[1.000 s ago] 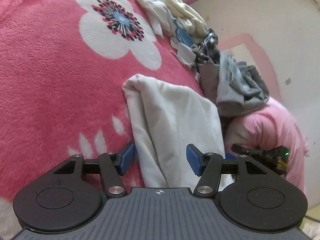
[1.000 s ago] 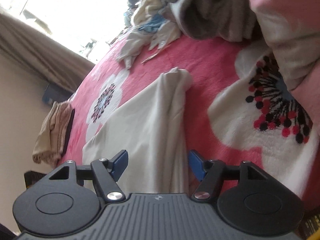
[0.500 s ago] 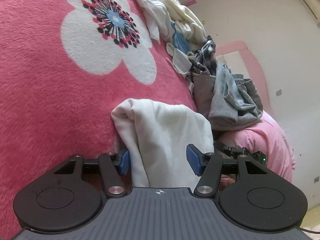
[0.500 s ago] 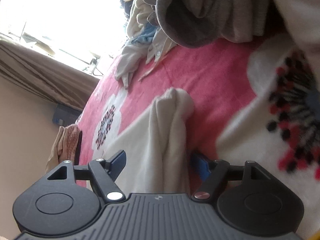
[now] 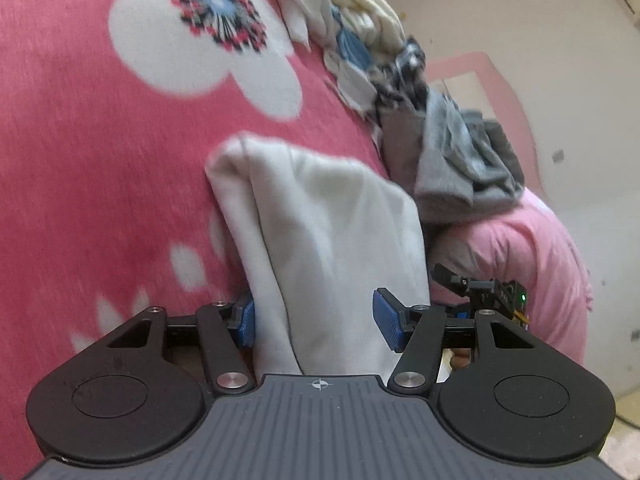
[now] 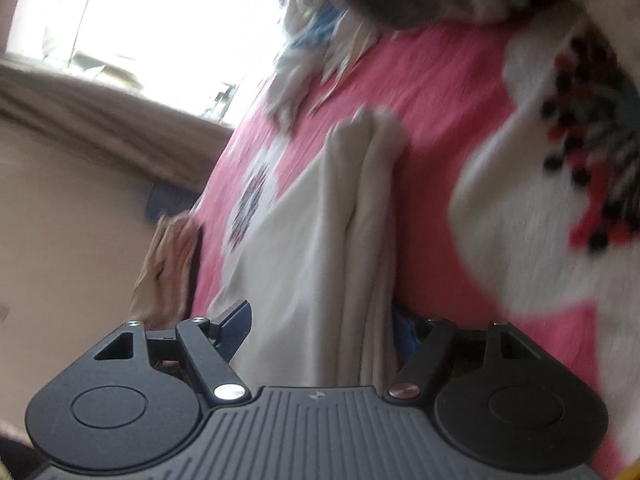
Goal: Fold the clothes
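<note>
We take the white garment as our landmark; it lies partly folded on the pink flowered blanket. To its left in the left wrist view, the blanket spreads out with a big white flower. Our left gripper straddles the near end of the garment: its jaws stand apart, the left blue pad at the cloth's left edge and the right pad above the cloth, not pressing on it. Beyond the garment and to its right sits a heap of unfolded clothes, with a grey piece at its near end. Right of the garment, our right gripper shows as a dark shape against pink cloth.

In the right wrist view, a tan folded item lies at the blanket's edge, left of the garment. Our right gripper has the garment's near end between open jaws; the left pad is clear of it, the right pad half hidden behind the thick folded edge. The picture is blurred.
</note>
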